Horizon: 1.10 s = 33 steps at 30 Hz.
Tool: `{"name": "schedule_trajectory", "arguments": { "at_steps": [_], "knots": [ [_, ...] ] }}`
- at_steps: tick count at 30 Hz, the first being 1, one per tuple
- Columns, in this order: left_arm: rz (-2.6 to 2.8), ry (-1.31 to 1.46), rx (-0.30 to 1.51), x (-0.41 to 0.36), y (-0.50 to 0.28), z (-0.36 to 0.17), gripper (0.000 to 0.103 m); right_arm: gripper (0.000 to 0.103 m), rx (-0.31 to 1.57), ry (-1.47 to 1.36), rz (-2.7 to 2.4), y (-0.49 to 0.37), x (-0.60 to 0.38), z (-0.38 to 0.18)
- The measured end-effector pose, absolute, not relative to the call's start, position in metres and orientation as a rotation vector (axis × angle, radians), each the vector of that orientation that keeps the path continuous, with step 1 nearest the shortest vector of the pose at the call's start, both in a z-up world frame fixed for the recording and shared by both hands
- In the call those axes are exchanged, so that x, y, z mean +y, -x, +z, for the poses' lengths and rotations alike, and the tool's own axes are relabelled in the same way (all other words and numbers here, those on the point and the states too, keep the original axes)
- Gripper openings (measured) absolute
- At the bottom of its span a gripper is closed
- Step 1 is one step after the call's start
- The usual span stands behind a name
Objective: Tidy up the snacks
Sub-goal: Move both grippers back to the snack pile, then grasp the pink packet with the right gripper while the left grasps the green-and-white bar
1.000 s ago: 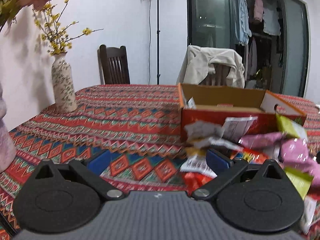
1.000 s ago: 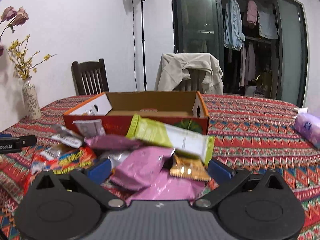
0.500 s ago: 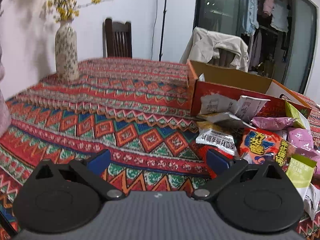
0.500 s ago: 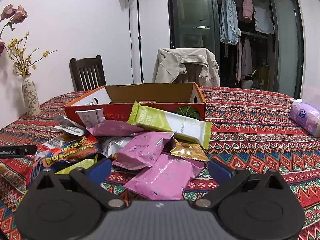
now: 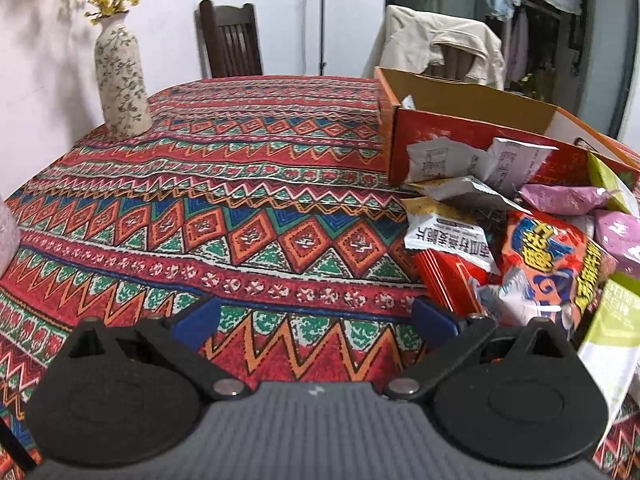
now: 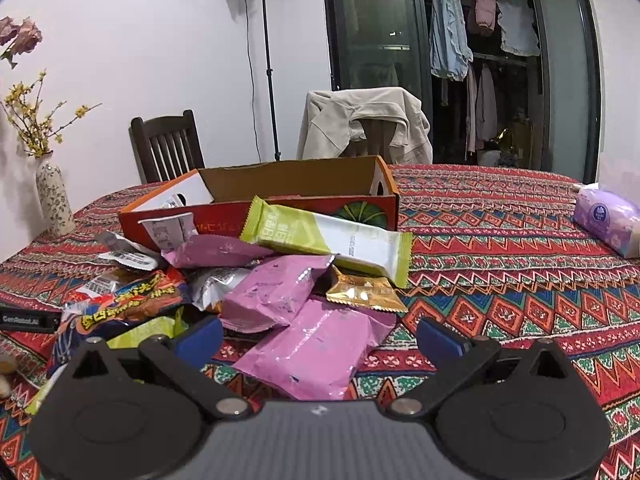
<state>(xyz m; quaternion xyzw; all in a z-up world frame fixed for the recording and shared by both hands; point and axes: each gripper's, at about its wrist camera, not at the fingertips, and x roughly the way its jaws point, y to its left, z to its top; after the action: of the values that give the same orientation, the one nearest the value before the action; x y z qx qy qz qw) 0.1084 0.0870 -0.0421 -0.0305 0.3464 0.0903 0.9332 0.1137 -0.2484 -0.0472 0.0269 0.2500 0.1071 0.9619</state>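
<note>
A heap of snack packets lies on the patterned tablecloth in front of an open red cardboard box [image 6: 360, 208] [image 5: 416, 136]. In the right wrist view, pink packets [image 6: 316, 348], a long green-and-white bar [image 6: 328, 236] and a small gold packet [image 6: 364, 292] top the heap. My right gripper [image 6: 318, 340] is open, its blue fingertips either side of the nearest pink packet without touching it. In the left wrist view, an orange-and-blue chip bag [image 5: 548, 264] and a white packet [image 5: 444, 236] lie at the right. My left gripper [image 5: 316, 318] is open over bare cloth, left of the heap.
A flowered vase [image 5: 120, 80] [image 6: 54, 200] stands at the table's far left corner. A purple tissue pack [image 6: 608, 220] lies at the right. Two chairs stand behind the table, one draped with a beige jacket [image 6: 364, 120]. Bare tablecloth [image 5: 240, 208] spreads left of the box.
Both grippers have risen and pulled back from the heap, so more tablecloth and packets show. The left one has tilted down and shifted left. Nothing was picked up.
</note>
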Motion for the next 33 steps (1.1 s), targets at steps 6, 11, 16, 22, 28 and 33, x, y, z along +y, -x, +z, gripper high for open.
{"name": "schedule_trajectory", "arguments": {
  "at_steps": [6, 11, 16, 22, 28, 33],
  "knots": [
    [0.188, 0.057, 0.593, 0.085, -0.091, -0.032, 0.103, 0.103, 0.567, -0.022, 0.185, -0.128, -0.245, -0.054],
    [0.175, 0.015, 0.486, 0.073, -0.081, -0.014, 0.103, 0.103, 0.629, 0.001, 0.168, -0.149, -0.234, -0.059],
    [0.154, 0.002, 0.457, 0.062, -0.078, -0.006, 0.103, 0.096, 0.687, 0.037, 0.171, -0.161, -0.222, -0.068],
    [0.118, 0.014, 0.48, 0.055, -0.08, -0.01, 0.103, 0.07, 0.659, 0.03, 0.194, -0.148, -0.232, -0.065],
    [0.072, 0.027, 0.482, 0.044, -0.075, -0.009, 0.103, 0.062, 0.599, -0.006, 0.178, -0.133, -0.249, -0.062],
    [0.022, 0.025, 0.472, 0.026, -0.066, -0.005, 0.103, 0.061, 0.534, -0.028, 0.188, -0.117, -0.257, -0.052]
  ]
}}
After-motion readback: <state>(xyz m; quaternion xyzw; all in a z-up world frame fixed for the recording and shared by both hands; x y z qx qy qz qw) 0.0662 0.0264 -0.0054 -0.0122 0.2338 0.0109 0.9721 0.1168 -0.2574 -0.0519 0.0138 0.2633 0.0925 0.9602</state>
